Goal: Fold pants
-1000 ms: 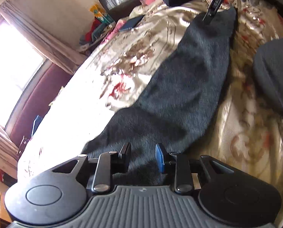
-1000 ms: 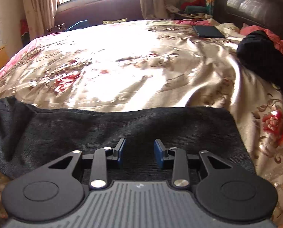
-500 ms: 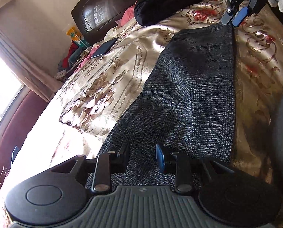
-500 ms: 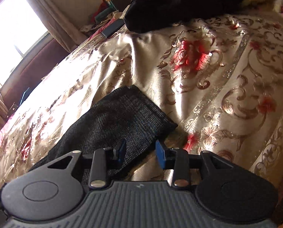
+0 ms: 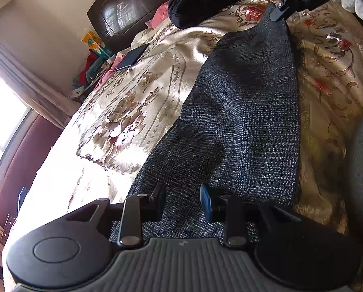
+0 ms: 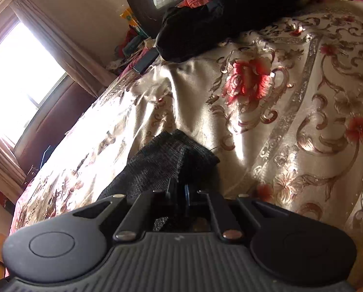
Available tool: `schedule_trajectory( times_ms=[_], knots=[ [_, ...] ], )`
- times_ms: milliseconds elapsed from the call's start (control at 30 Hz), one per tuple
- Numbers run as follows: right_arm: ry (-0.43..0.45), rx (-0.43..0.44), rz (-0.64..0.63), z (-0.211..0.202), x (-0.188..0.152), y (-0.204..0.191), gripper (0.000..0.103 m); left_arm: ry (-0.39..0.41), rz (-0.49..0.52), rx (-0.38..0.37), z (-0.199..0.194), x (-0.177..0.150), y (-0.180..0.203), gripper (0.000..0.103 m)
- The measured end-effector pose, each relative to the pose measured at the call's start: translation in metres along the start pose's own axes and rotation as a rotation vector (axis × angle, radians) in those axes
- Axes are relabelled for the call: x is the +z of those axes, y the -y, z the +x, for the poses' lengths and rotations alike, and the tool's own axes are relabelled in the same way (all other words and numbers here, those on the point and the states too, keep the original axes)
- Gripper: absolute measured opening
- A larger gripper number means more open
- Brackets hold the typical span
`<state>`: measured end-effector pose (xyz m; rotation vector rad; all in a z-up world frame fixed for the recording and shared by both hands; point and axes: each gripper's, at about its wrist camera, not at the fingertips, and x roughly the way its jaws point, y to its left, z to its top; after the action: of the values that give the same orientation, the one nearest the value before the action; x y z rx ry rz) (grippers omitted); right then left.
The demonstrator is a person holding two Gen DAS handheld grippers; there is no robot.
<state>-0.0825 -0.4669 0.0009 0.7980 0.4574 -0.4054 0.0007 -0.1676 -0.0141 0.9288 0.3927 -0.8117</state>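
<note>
One lengthwise fold apparently done on dark pants (image 5: 242, 112) stretched along floral bedspread (image 5: 137, 102) below black bundle (image 5: 205, 2), right gripper (image 6: 179, 189) clamped on far hem, left gripper (image 5: 182, 199) parted over near end, crosswise folds left

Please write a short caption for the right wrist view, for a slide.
Right gripper, jaws shut on a corner of the dark pants lying on the floral bedspread.
</note>
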Motion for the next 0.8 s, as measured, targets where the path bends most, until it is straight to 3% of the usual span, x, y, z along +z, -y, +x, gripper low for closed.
schedule_trajectory(
  times_ms=[200,333,433,633,800],
  knots=[
    [-0.053,-0.061,0.043,0.014,-0.011,0.016,0.010,0.011,0.047,0.019,-0.002,-0.002,0.007,0.045],
    [0.000,-0.116,-0.019,-0.007,-0.011,0.004,0.016,0.021,0.068,0.022,-0.005,-0.005,0.009,0.045],
    [0.027,-0.109,-0.081,-0.016,-0.005,-0.004,0.018,0.022,0.049,0.016,-0.004,-0.005,0.007,0.045],
    [-0.022,-0.087,-0.022,0.003,0.001,0.000,0.018,0.020,0.035,0.017,-0.004,-0.005,0.006,0.045],
    [0.030,-0.149,-0.064,-0.012,-0.006,-0.002,0.024,0.027,0.037,0.017,-0.003,-0.006,0.006,0.045]
  ],
)
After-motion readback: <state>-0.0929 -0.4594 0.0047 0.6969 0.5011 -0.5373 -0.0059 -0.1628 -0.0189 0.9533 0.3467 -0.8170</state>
